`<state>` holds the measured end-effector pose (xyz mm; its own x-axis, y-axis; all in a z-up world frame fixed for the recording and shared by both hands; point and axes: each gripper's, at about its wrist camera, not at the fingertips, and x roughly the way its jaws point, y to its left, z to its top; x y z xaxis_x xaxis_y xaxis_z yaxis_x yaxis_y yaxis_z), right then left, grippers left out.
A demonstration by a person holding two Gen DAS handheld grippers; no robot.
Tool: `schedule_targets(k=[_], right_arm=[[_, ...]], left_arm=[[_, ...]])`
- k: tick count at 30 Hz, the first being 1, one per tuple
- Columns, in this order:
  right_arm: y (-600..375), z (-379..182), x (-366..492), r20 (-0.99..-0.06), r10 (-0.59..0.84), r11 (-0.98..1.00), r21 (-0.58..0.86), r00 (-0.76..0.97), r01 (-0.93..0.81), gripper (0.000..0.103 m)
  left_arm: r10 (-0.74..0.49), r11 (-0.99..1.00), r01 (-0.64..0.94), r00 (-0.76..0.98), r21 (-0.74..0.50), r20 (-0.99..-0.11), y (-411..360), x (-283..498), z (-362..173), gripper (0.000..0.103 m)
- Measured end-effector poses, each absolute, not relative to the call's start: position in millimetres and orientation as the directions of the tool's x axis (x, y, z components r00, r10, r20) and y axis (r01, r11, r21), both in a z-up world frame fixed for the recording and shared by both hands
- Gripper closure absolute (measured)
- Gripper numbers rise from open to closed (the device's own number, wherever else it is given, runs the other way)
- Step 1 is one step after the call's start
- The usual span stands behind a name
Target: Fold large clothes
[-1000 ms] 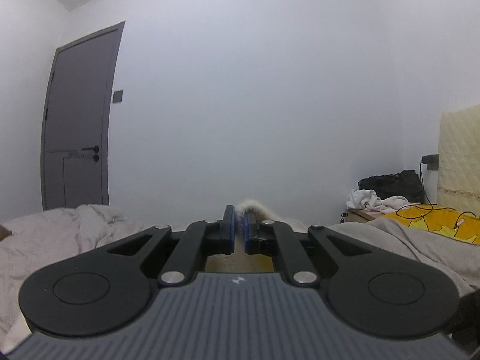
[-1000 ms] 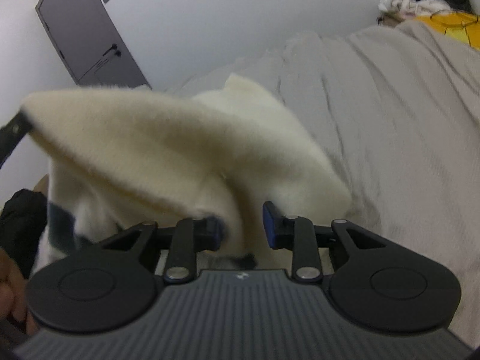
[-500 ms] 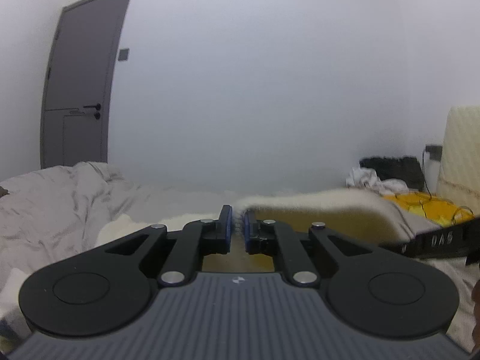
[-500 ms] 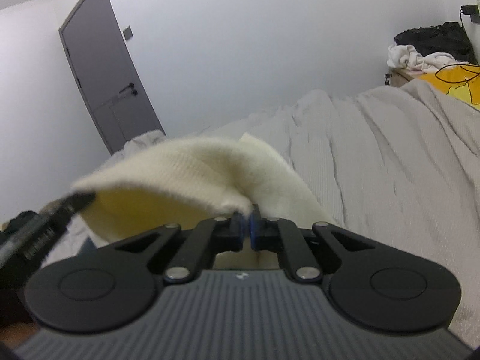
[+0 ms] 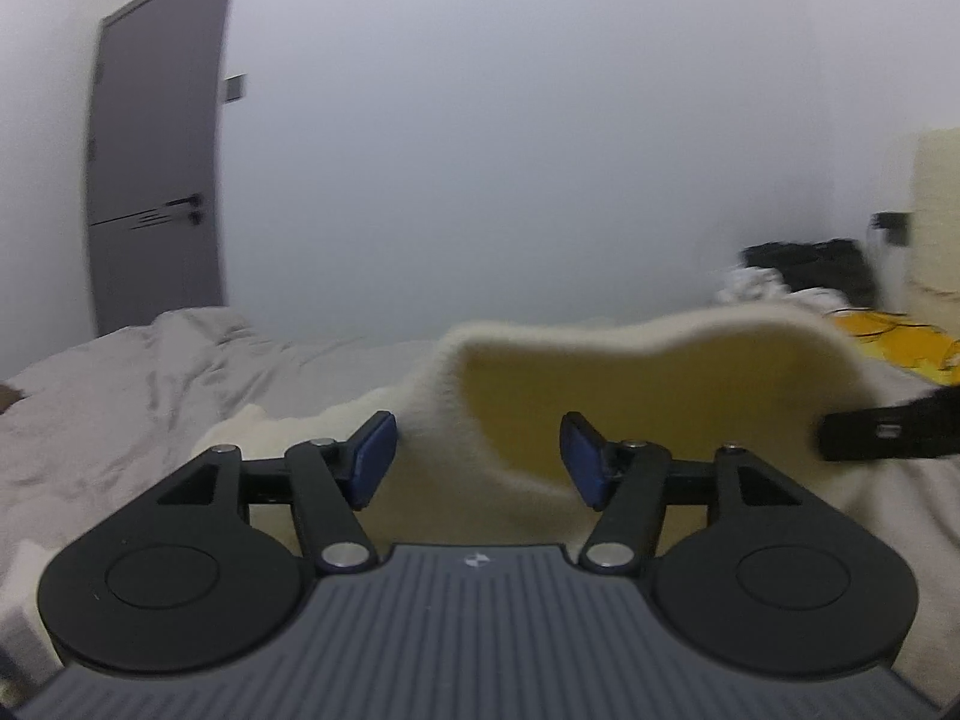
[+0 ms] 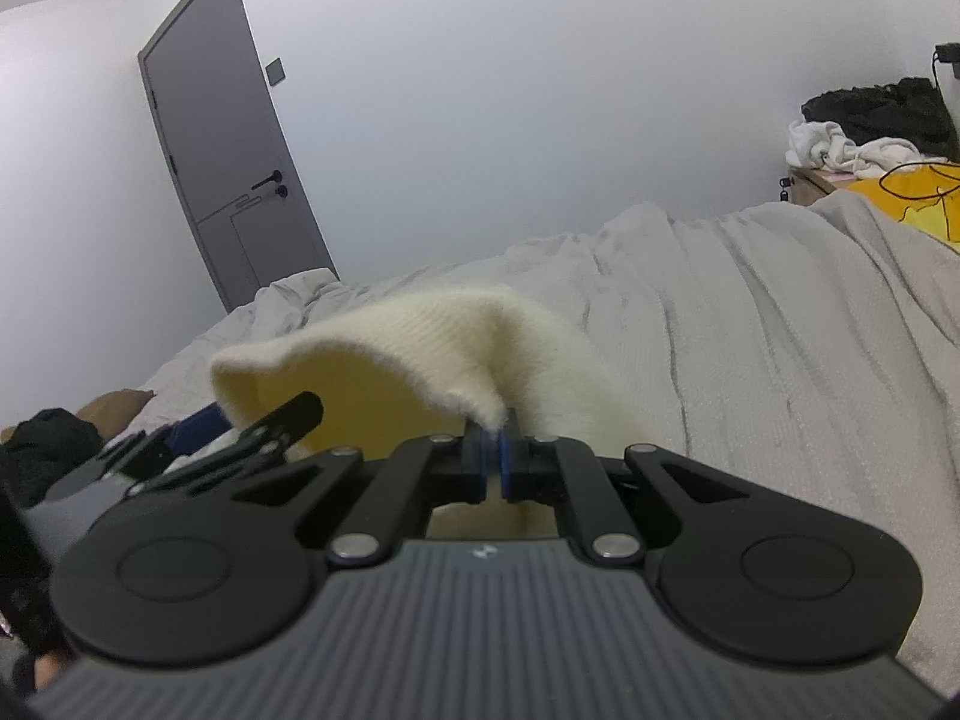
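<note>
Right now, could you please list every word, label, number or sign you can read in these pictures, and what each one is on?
No readable words or numbers.
Small pale logo on the left hand-held gripper body: a mark, no letters.
Same logo on the right hand-held gripper.
Marking on the black bar: too blurred.

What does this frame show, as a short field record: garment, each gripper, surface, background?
garment: cream fleecy garment, one edge lifted off the bed
left gripper: open, the garment's fold between its fingers, not pinched
right gripper: shut on the garment's edge
surface: bed with grey cover
background: grey door, closed; pile of clothes at far right
</note>
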<state>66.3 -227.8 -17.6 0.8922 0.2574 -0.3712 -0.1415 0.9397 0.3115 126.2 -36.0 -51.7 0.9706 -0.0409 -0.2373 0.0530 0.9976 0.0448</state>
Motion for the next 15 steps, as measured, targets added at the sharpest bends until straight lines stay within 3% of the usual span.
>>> schedule_targets(k=[6, 11, 15], right_arm=[[-221, -20, 64, -0.377, 0.236, 0.955, 0.258, 0.895, -0.144, 0.097], [-223, -28, 73, -0.413, 0.183, 0.97, 0.221, 0.892, -0.097, 0.097], [-231, -44, 90, -0.461, 0.159, 0.969, 0.241, 0.873, -0.049, 0.097]], left_arm=[[0.097, 0.993, -0.112, 0.946, -0.033, -0.31, -5, 158, -64, 0.037], [0.036, 0.97, -0.128, 0.916, -0.207, -0.399, 31, 161, -72, 0.039], [-0.008, 0.971, -0.085, 0.921, -0.223, -0.389, 37, 147, -68, 0.06]])
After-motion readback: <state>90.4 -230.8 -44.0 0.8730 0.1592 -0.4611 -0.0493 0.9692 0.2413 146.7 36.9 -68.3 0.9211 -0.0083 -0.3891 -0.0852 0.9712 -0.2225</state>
